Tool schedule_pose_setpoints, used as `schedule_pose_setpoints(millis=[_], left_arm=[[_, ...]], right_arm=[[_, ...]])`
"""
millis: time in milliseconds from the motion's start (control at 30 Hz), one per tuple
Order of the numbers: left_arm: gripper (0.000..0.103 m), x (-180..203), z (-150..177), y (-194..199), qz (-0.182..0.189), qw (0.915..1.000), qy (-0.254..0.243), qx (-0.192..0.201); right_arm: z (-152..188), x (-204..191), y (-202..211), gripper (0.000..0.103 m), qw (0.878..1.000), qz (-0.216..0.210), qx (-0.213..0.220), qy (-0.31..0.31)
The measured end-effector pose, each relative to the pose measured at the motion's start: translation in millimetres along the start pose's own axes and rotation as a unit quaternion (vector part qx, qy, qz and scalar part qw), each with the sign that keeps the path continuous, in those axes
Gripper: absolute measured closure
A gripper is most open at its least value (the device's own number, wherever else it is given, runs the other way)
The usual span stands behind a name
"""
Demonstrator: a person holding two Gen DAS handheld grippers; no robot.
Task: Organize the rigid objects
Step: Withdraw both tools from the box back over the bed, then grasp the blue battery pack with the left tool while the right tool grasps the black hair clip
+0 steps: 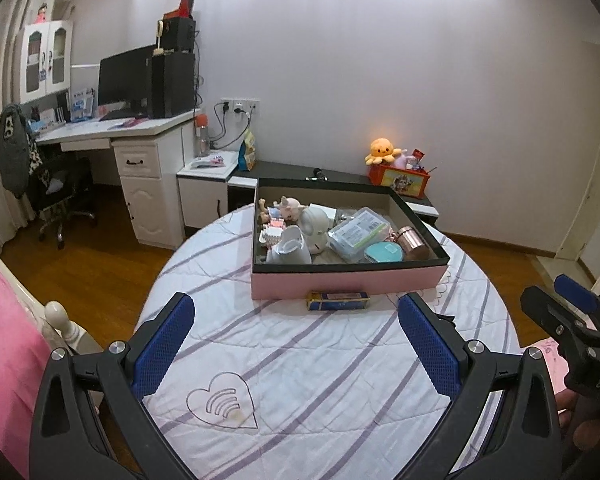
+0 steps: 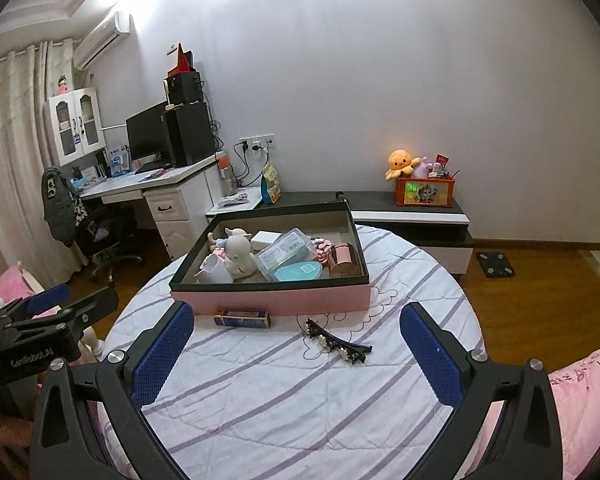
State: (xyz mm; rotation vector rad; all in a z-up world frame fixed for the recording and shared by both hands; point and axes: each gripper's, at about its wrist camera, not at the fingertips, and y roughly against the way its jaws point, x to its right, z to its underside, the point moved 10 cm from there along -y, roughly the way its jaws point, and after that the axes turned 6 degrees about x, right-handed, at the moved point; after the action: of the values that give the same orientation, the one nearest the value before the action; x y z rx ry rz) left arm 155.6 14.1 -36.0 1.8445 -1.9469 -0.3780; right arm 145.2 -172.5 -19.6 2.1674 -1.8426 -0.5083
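Pink box mostly filled. I see 2 items left outside, near it: blue-gold carton, hair clip. Left gripper, right gripper: jaws wide, empty.

One pink box sits on the bed, holding one white figurine, one teal round case, one copper tin and one clear plastic case. Outside it lie one blue-and-gold box and one black hair clip. Two hand-held grippers hover nearby.
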Motion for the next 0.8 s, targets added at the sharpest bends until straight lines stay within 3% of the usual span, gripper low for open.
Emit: schedule_pose_setpoints(millis=[333,800], left_arm=[[0.000,9.2,19.7,-17.0,0.007,0.9995,-0.008,-0.029],[0.000,29.0,48.4,-92.6,0.013,0.9964,-0.007,-0.083]], right_arm=[[18.8,21.4,-13.0,0.000,0.999,0.018,-0.029,-0.011],[57.2,57.9,-71.9,0.000,0.993,0.039,-0.108,-0.019]])
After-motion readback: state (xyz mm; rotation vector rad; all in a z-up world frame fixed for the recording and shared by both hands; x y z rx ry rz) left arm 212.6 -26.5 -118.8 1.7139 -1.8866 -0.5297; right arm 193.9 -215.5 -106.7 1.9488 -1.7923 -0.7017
